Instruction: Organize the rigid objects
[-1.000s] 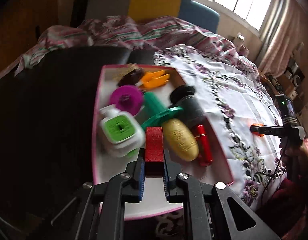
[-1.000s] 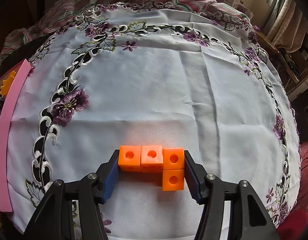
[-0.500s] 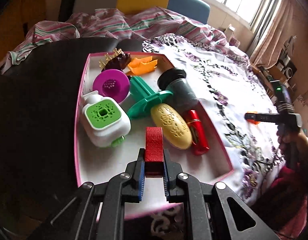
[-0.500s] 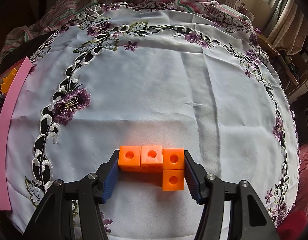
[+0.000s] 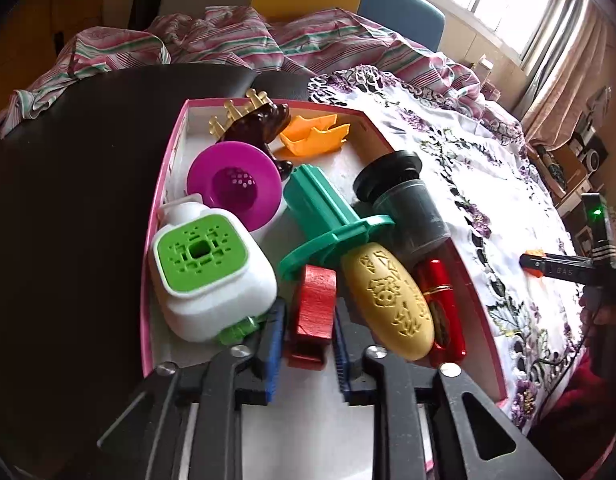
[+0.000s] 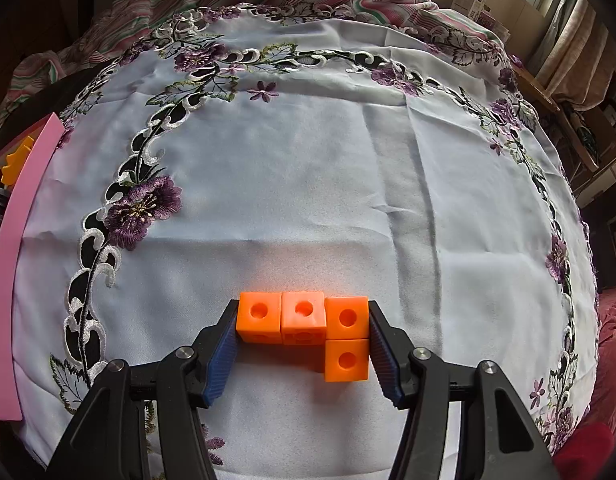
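The left tool [image 5: 308, 332] has just been opening, jaws narrowly apart, releasing the red block [image 5: 314, 312] between them into the pink tray [image 5: 157, 216]. The right tool [image 6: 303, 340] grips the orange cubes [image 6: 308, 320], ready for sorting.

The pink-rimmed tray [image 5: 157, 216] is crowded: a white dispenser with a green lid [image 5: 209, 276] stands just left of the left gripper [image 5: 308, 322], a yellow oval block [image 5: 388, 306] just right, a green flanged piece [image 5: 328, 224] ahead. Bare tray floor shows only at the near left corner. The embroidered cloth [image 6: 308, 184] beyond the right gripper [image 6: 303, 340] lies open and unobstructed.
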`<state>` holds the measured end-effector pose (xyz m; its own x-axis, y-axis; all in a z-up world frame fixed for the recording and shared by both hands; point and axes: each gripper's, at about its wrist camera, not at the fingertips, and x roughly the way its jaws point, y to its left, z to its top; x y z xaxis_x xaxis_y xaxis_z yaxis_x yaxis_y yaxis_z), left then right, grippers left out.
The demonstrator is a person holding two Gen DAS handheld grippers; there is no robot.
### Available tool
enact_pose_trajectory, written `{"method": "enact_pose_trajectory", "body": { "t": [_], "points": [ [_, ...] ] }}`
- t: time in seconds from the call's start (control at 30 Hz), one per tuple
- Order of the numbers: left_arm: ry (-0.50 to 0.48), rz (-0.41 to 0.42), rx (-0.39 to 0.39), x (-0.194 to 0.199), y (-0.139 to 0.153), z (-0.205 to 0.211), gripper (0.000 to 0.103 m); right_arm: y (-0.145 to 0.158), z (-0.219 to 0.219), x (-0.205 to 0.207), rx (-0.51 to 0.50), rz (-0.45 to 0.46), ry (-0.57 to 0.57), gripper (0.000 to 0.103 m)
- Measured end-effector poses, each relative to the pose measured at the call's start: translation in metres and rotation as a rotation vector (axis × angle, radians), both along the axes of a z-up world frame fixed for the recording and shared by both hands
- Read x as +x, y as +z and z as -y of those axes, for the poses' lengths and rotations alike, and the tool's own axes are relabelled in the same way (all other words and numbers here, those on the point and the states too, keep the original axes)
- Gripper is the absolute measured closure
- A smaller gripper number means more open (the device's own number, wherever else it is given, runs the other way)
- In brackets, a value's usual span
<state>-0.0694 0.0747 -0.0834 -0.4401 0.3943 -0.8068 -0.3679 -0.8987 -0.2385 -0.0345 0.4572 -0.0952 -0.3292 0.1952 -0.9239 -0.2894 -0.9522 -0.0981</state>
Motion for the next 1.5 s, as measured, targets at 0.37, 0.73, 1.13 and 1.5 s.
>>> {"method": "enact_pose_trajectory", "body": {
  "t": [0.37,0.73,1.13,1.5],
  "points": [
    [0.035,-0.090,-0.046,0.023,0.026,0.002,0.058,0.004,0.002,-0.004,0.014,-0.001,0.005,0.043],
    [0.097,-0.181,-0.101,0.038,0.045,0.018,0.047,0.010,-0.001,-0.002,0.015,-0.013,-0.004,0.043],
    [0.210,-0.177,-0.122,0.040,0.047,0.050,0.043,0.025,0.019,0.000,-0.011,-0.054,0.031,0.043],
    [0.281,-0.166,-0.122,0.041,0.042,0.070,0.037,0.065,0.106,-0.001,-0.132,-0.160,0.190,0.043]
  ]
}}
